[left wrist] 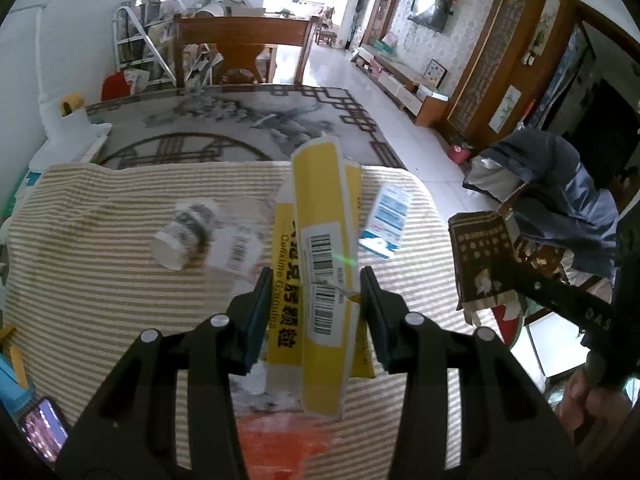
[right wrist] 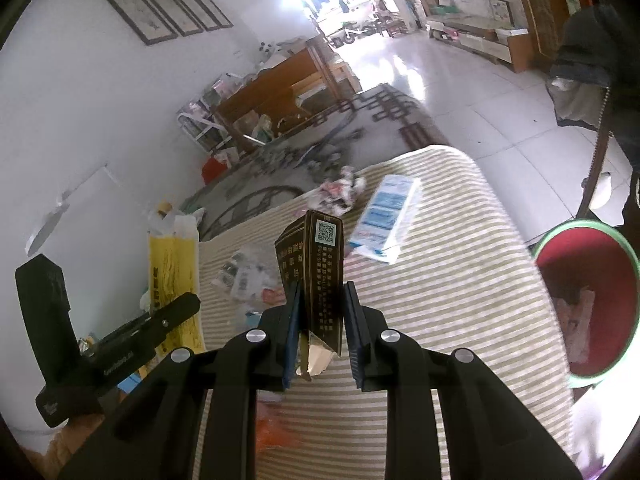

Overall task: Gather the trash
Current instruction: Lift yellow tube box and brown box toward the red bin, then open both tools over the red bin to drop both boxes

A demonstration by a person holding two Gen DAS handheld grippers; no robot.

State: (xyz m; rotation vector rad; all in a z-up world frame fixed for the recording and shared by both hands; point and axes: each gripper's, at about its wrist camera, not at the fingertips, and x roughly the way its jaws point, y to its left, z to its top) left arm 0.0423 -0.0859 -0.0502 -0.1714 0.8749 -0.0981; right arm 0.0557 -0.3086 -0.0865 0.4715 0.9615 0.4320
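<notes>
In the left wrist view my left gripper is shut on a long yellow medicine box with barcode labels, held above the striped cloth. In the right wrist view my right gripper is shut on a dark brown carton with a QR code and a torn lower end. The brown carton also shows at the right of the left wrist view, and the yellow box at the left of the right wrist view. A red bin with a green rim stands beside the table on the right.
On the striped tablecloth lie a white bottle, a barcode slip, a blue-and-white box and crumpled paper. A phone sits at the near left edge. A jacket-draped chair stands to the right.
</notes>
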